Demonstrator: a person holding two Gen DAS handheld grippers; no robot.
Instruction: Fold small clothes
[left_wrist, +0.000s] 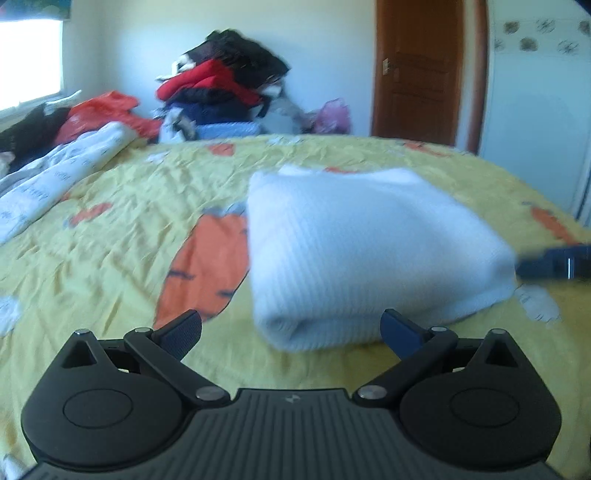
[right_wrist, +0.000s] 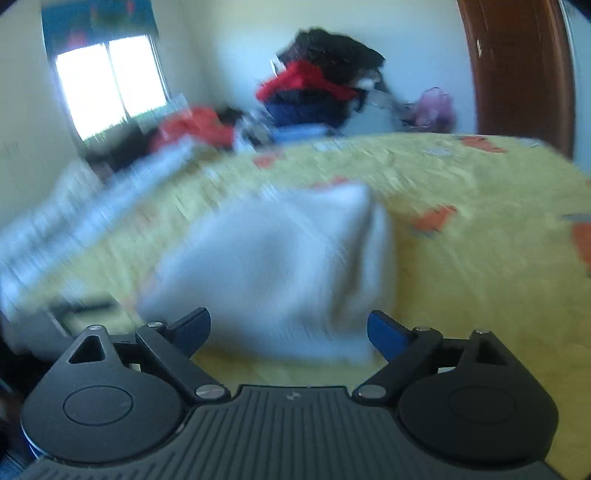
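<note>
garment: white knit top (left_wrist: 369, 251) is laid folded on the yellow bedsheet (left_wrist: 110, 240), mid-bed
tools: left gripper (left_wrist: 291, 332) and right gripper (right_wrist: 288, 332) are spread, nothing pinched
step: fold looks finished (probably)
next: another piece is to be fetched, likely

Legible text: none showing. White quilt (left_wrist: 55, 181) at yellow bedsheet's (left_wrist: 129, 206) left edge is carrying grey print, too blurred to read. Small emblem on gripper body (left_wrist: 287, 398), no letters.
</note>
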